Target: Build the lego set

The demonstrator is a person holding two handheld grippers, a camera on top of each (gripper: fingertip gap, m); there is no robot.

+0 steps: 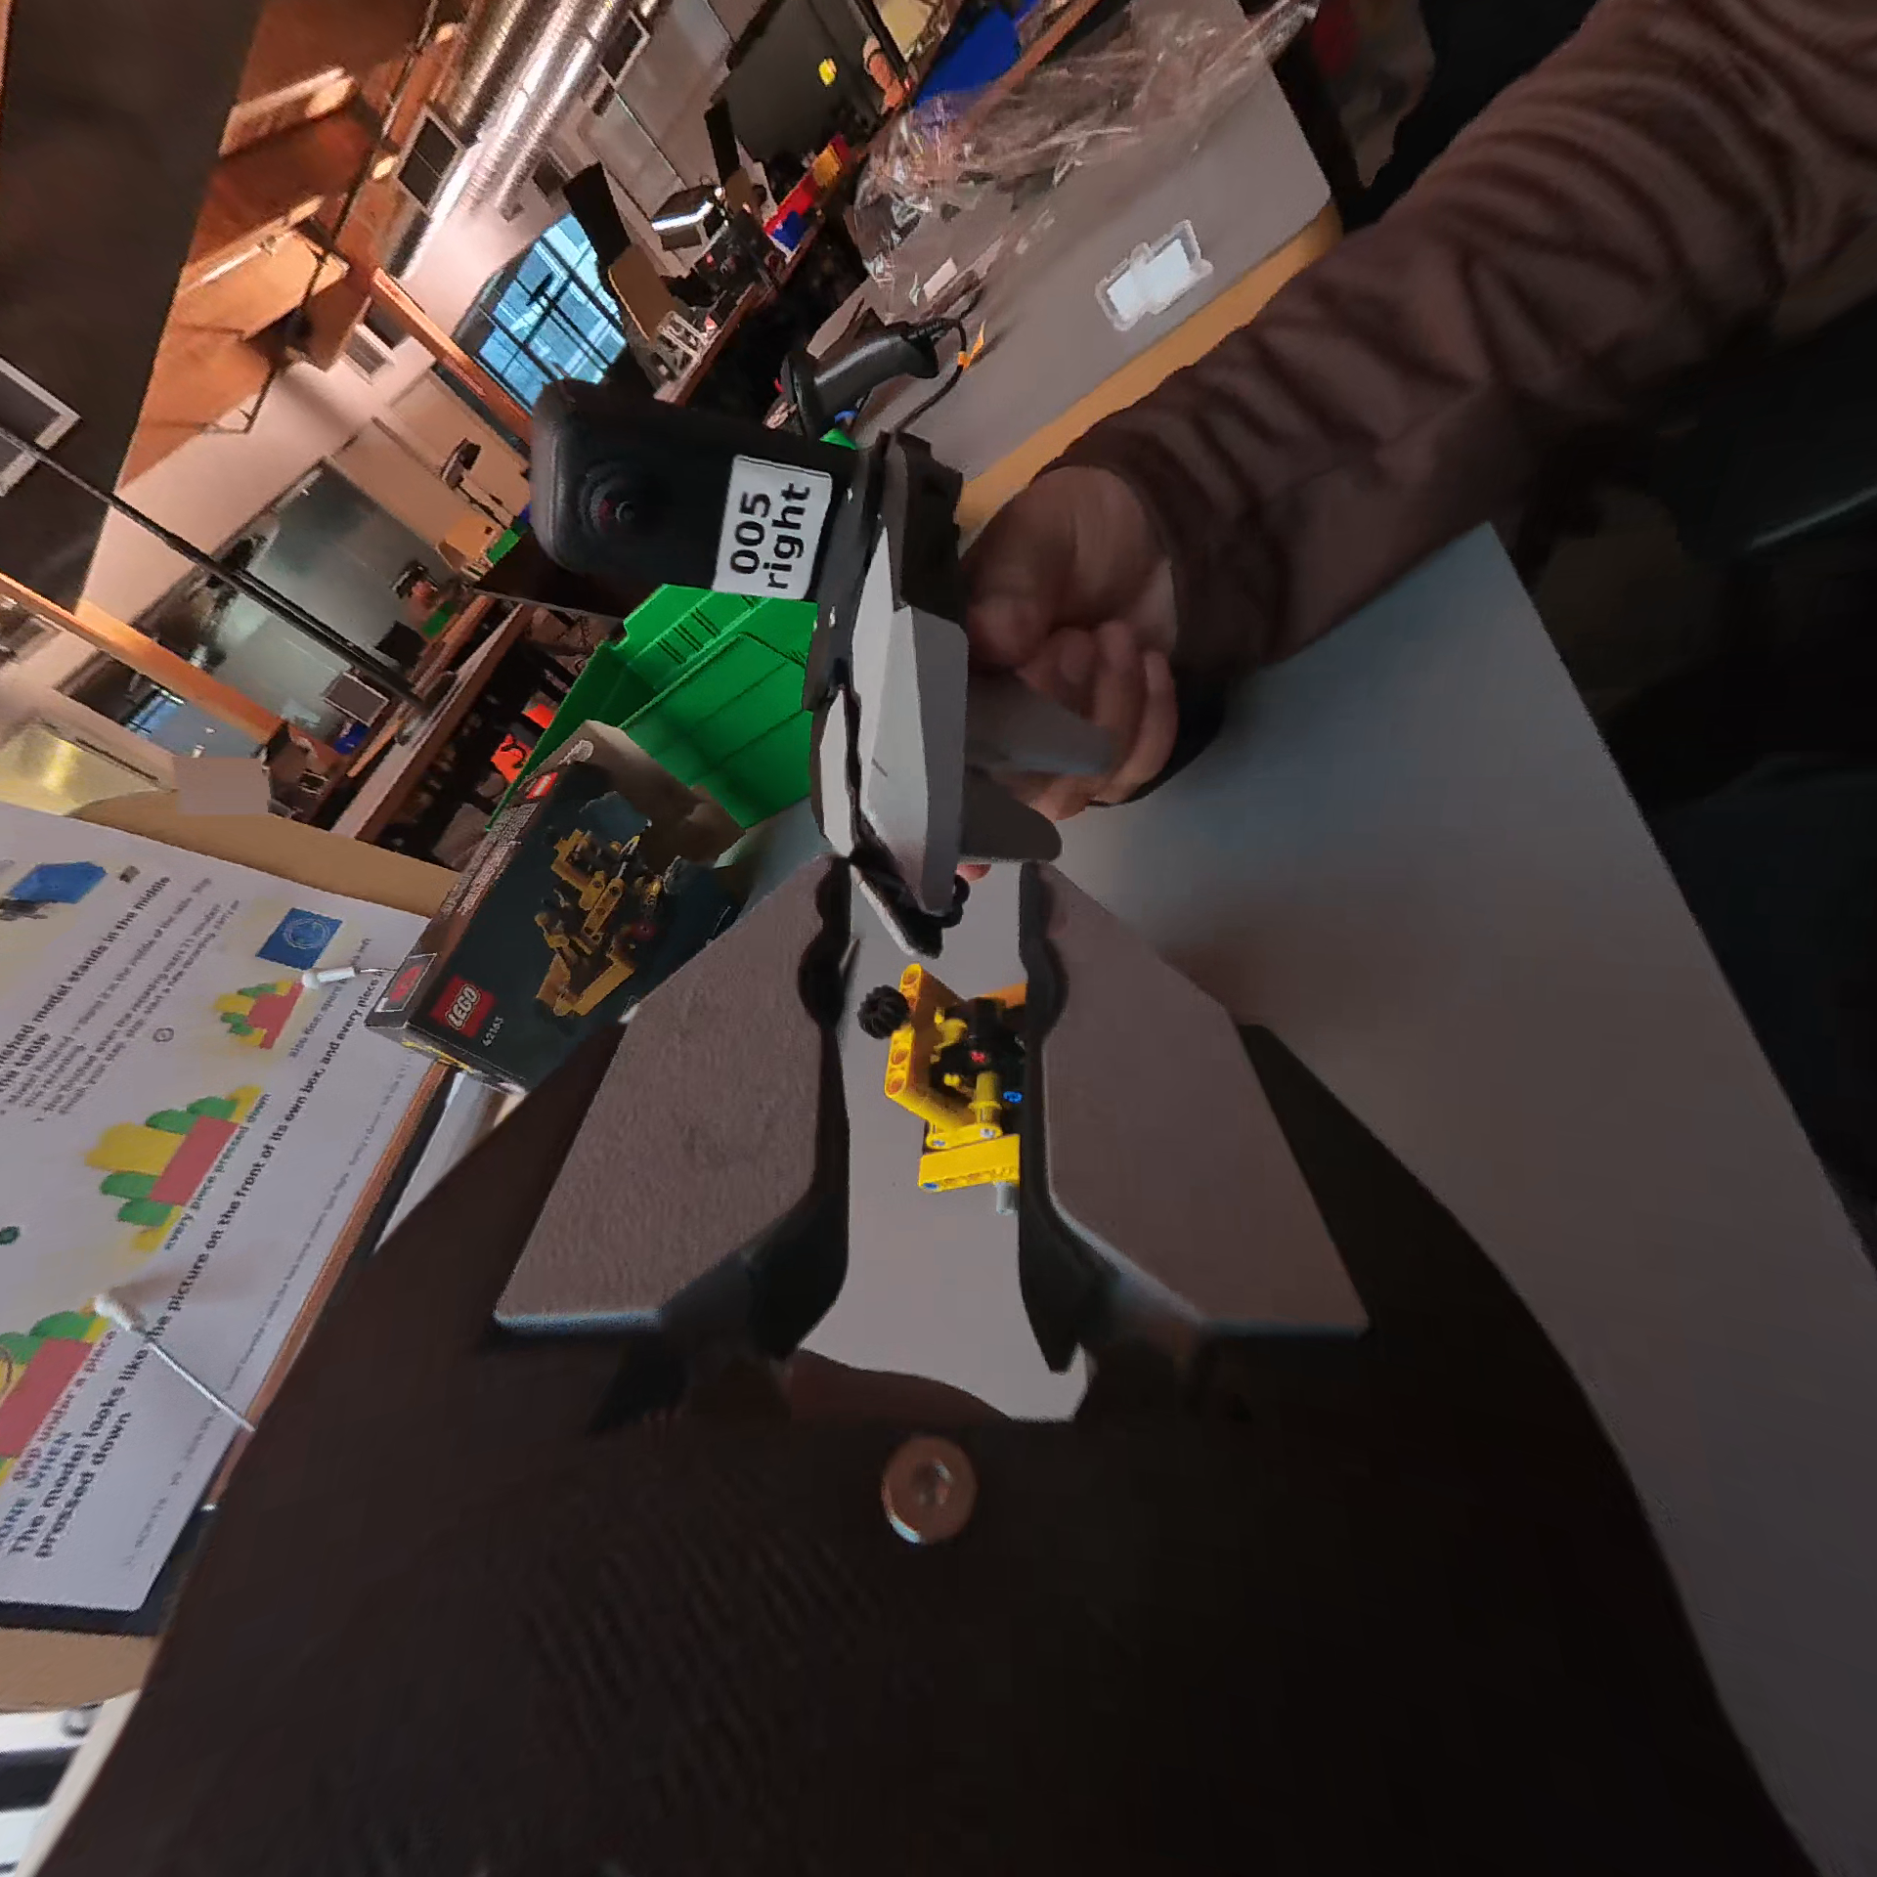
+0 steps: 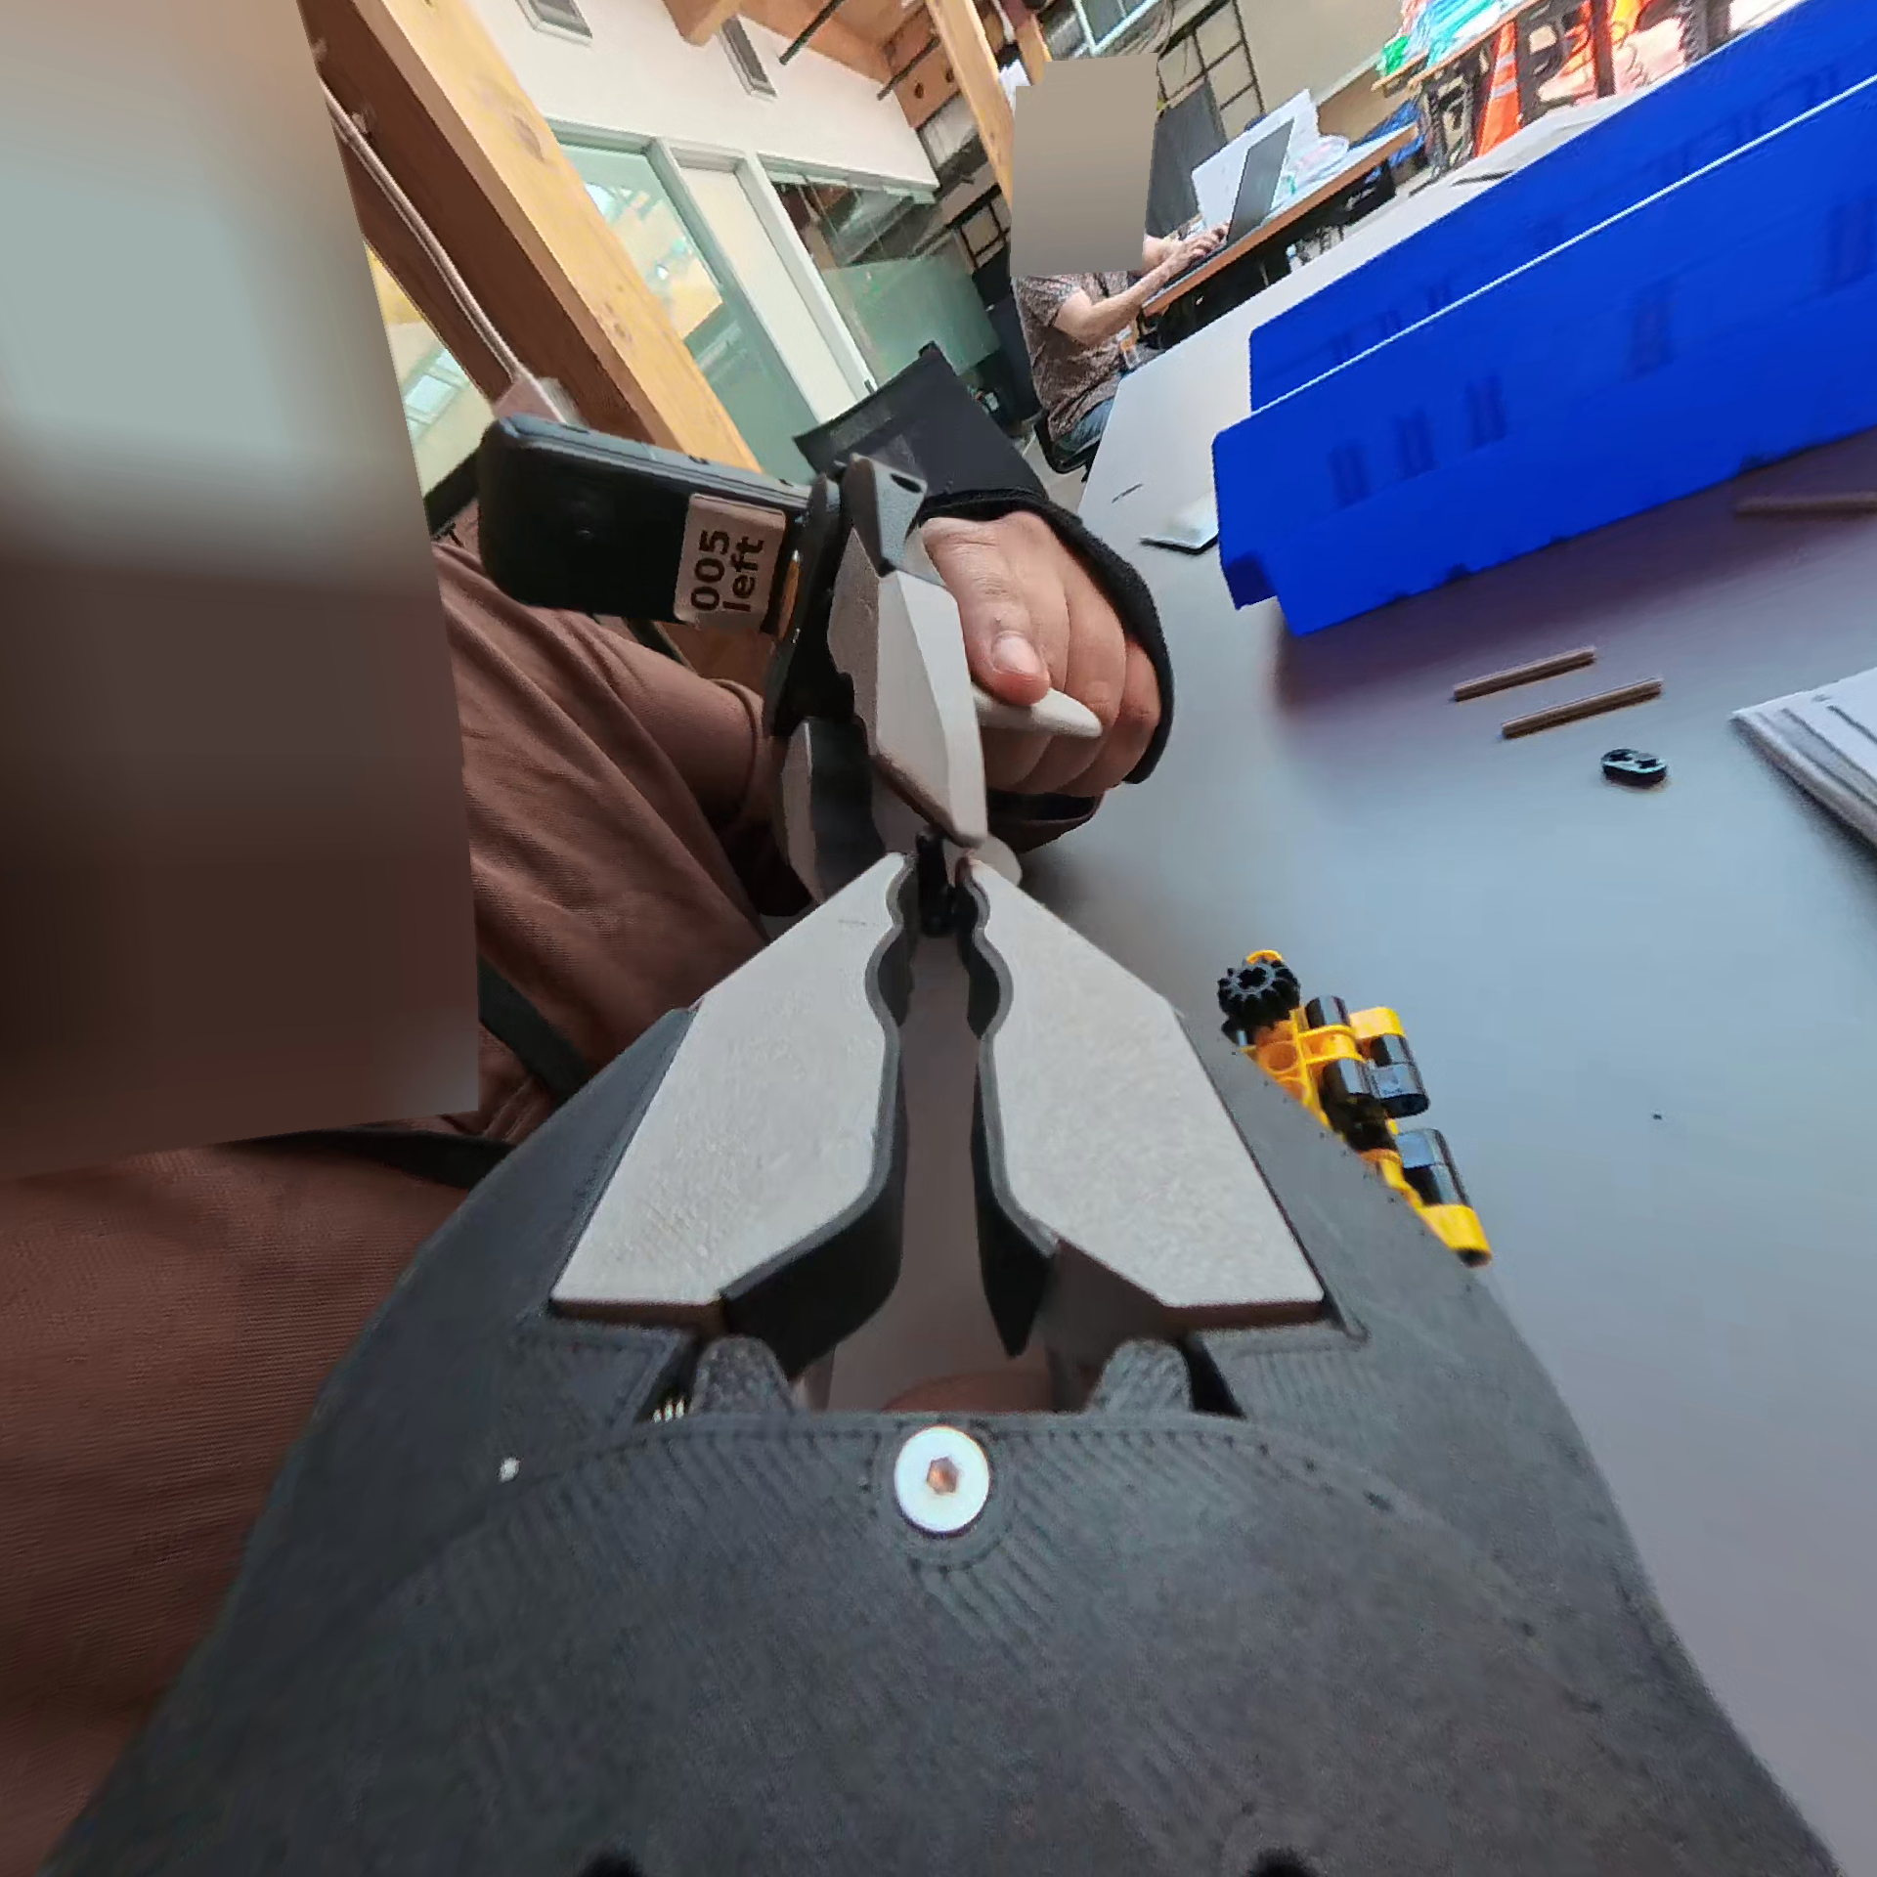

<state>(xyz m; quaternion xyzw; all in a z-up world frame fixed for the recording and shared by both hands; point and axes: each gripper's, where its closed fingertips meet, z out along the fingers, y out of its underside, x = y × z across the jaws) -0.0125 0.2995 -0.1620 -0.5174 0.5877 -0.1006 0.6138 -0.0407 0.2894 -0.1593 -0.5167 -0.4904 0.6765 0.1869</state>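
A partly built yellow and black lego model (image 1: 955,1077) with a small black gear lies on the grey table. In the left wrist view it shows in the gap between my left gripper's fingers, below them. My left gripper (image 1: 929,894) is open and empty. My right gripper (image 2: 940,879) is shut on a small black lego piece (image 2: 932,899) at its tips, above the table. The two grippers meet tip to tip; the left gripper (image 2: 965,838) points at the black piece from the far side. In the right wrist view the model (image 2: 1341,1077) lies just right of my right gripper.
The lego box (image 1: 569,945) and a green bin (image 1: 711,701) stand behind the model, with an instruction sheet (image 1: 152,1168) to the left. Blue bins (image 2: 1524,406), two brown rods (image 2: 1524,675), a loose black part (image 2: 1633,767) and a grey booklet (image 2: 1818,752) lie to the right. My left and right fingertips are right by each other.
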